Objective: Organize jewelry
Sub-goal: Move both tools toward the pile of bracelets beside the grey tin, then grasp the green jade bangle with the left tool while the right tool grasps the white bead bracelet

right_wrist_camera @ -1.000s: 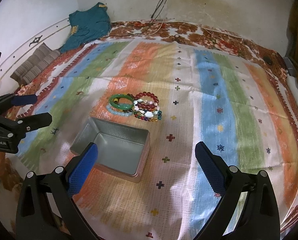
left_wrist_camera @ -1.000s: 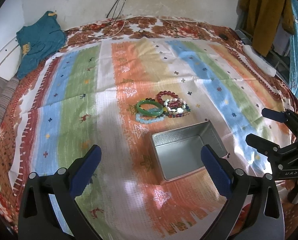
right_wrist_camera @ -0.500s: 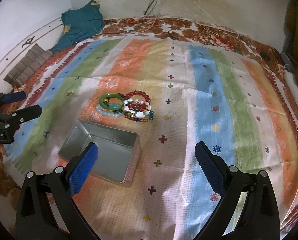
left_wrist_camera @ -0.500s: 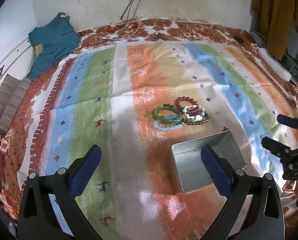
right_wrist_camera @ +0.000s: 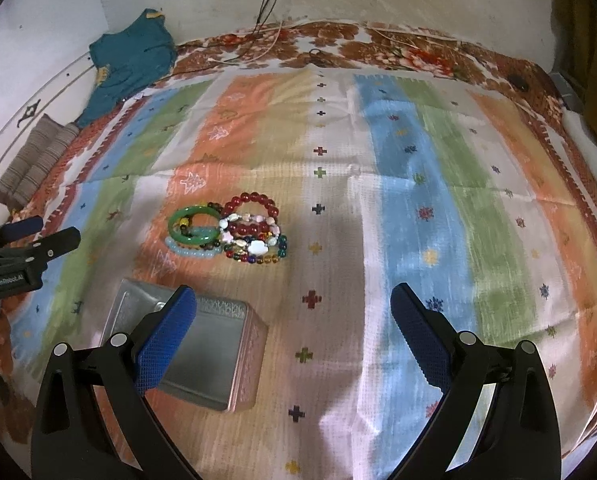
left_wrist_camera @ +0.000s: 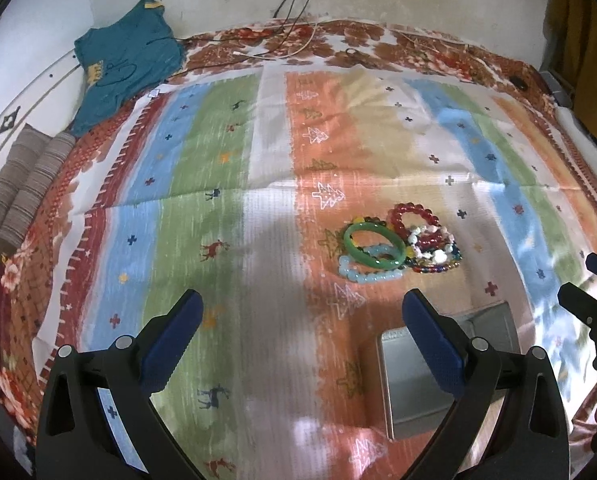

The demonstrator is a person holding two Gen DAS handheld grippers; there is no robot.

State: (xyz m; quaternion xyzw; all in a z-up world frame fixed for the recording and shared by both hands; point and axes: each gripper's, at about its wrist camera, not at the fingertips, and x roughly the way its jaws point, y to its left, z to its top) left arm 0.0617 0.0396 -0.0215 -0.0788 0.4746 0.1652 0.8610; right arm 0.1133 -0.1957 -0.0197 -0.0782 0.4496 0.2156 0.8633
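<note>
A pile of bracelets lies on the striped cloth: a green bangle (left_wrist_camera: pixel 373 244) (right_wrist_camera: pixel 192 225), a pale blue bead bracelet (left_wrist_camera: pixel 368 274) (right_wrist_camera: pixel 192 252), a red bead bracelet (left_wrist_camera: pixel 414 216) (right_wrist_camera: pixel 252 206) and mixed coloured bead bracelets (left_wrist_camera: pixel 436 254) (right_wrist_camera: pixel 258 246). An open, empty metal tin (left_wrist_camera: pixel 430 376) (right_wrist_camera: pixel 202 350) sits nearer than the pile. My left gripper (left_wrist_camera: pixel 302 334) hovers open above the cloth, left of the tin. My right gripper (right_wrist_camera: pixel 294 328) is open too, with its left finger over the tin. Nothing is held by either one.
The striped cloth (right_wrist_camera: pixel 418 200) covers a floral-edged bed. A teal garment (left_wrist_camera: pixel 126 60) and a folded striped fabric (left_wrist_camera: pixel 22 192) lie at the far left. Cables (left_wrist_camera: pixel 294 12) hang down the back wall. A white object (left_wrist_camera: pixel 586 144) lies at the right edge.
Both grippers have drifted left and back: the tin and bracelets shifted right in the left view and lower in the right view. Both stay open. The jewellery has not moved.
</note>
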